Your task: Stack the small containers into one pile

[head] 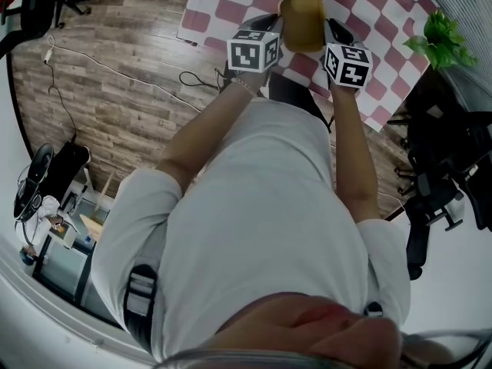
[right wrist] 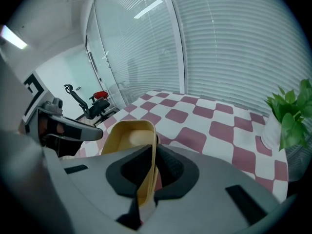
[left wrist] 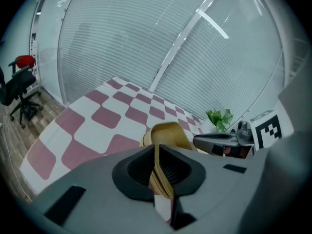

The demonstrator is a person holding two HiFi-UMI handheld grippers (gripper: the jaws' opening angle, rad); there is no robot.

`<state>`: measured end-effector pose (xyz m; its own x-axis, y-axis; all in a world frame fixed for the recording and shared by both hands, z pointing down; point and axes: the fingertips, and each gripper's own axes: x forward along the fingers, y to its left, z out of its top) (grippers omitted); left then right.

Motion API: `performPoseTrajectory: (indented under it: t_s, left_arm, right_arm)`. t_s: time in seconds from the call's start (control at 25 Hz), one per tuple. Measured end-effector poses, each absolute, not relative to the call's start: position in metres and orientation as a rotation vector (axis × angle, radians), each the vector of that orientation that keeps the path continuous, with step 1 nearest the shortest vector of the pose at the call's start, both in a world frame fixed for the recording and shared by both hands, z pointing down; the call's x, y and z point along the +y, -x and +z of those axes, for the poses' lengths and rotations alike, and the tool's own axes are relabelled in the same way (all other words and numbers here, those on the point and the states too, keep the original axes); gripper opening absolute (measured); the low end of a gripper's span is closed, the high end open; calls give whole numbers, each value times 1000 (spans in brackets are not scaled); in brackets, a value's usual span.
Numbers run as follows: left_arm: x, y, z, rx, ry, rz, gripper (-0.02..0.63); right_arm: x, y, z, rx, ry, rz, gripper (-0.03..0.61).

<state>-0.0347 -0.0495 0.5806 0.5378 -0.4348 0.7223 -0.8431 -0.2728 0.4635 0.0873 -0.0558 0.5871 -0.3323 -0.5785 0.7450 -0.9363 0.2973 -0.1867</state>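
Observation:
A small yellow container (head: 300,23) hangs above the red-and-white checked tablecloth (head: 223,10), held from both sides. My left gripper (head: 270,35) is shut on its left rim. In the left gripper view the jaws (left wrist: 157,152) pinch the thin yellow wall (left wrist: 168,133), which seems to show more than one nested layer. My right gripper (head: 332,37) is shut on the opposite rim. In the right gripper view the container (right wrist: 127,136) opens toward the camera, its wall clamped at the gripper (right wrist: 153,155). Each gripper sees the other across the container.
A green potted plant (head: 440,40) stands at the table's right corner, also seen as a plant (right wrist: 291,115) in the right gripper view. Black office chairs (head: 442,191) sit to the right. A cable (head: 115,71) trails over the wooden floor. Glass walls with blinds stand behind the table.

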Motion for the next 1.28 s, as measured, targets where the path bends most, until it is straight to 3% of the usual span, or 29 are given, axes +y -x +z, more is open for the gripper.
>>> performPoseTrajectory:
  t_s: [1.28]
  left_arm:
    - [-69,32,619,-1002,-1944,682,49]
  right_arm:
    - [-67,-81,627,-2002,-1339,911,44]
